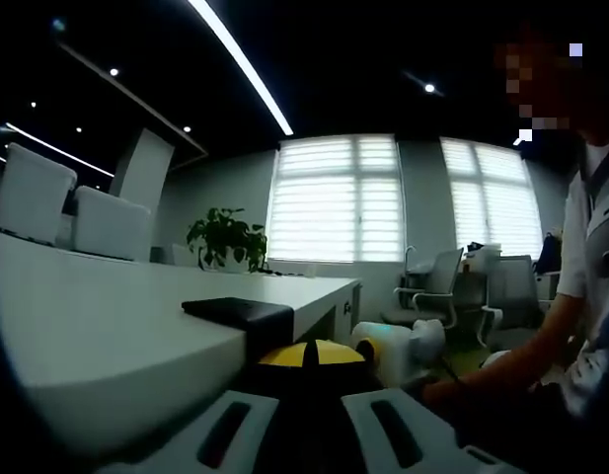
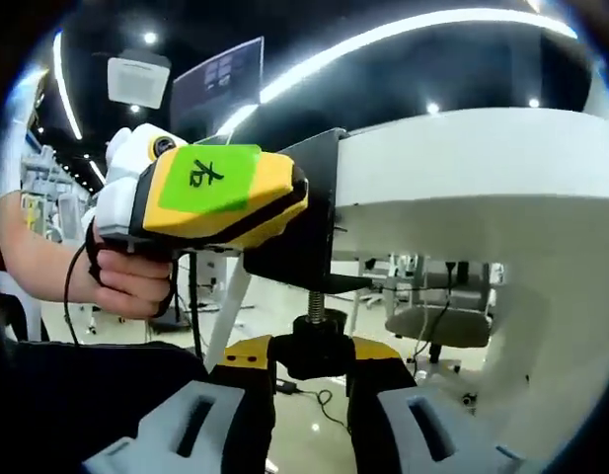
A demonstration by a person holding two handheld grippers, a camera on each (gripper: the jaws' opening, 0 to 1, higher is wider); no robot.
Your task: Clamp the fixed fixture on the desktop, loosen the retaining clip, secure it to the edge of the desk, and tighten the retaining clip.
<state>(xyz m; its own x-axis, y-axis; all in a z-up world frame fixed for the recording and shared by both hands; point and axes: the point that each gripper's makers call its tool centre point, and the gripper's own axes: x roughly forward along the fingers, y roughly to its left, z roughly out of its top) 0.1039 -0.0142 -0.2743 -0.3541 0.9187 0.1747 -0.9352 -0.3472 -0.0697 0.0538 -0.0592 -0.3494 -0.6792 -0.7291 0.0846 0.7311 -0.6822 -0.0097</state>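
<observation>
A black clamp fixture point(image 1: 237, 313) sits over the edge of the white desk point(image 1: 97, 326). My left gripper point(image 1: 309, 361) is shut on it, its yellow fingertips point(image 1: 284, 354) pressed together just below the top plate. From below, the fixture point(image 2: 302, 212) wraps the desk edge point(image 2: 462, 158). Its threaded screw point(image 2: 314, 301) hangs down to a black knob point(image 2: 312, 352). My right gripper point(image 2: 312, 367) is shut on that knob, yellow fingertips point(image 2: 247, 348) on both sides. The left gripper point(image 2: 210, 193), yellow with a green label, meets the fixture from the left, held by a hand point(image 2: 131, 278).
White chairs point(image 1: 72, 207) and a potted plant point(image 1: 225, 237) stand beyond the desk, with bright blinds behind. A person point(image 1: 590, 286) sits at the right, holding the white right gripper point(image 1: 403, 346). An office chair point(image 2: 432, 321) stands under the desk, and a cable point(image 2: 319, 395) lies on the floor.
</observation>
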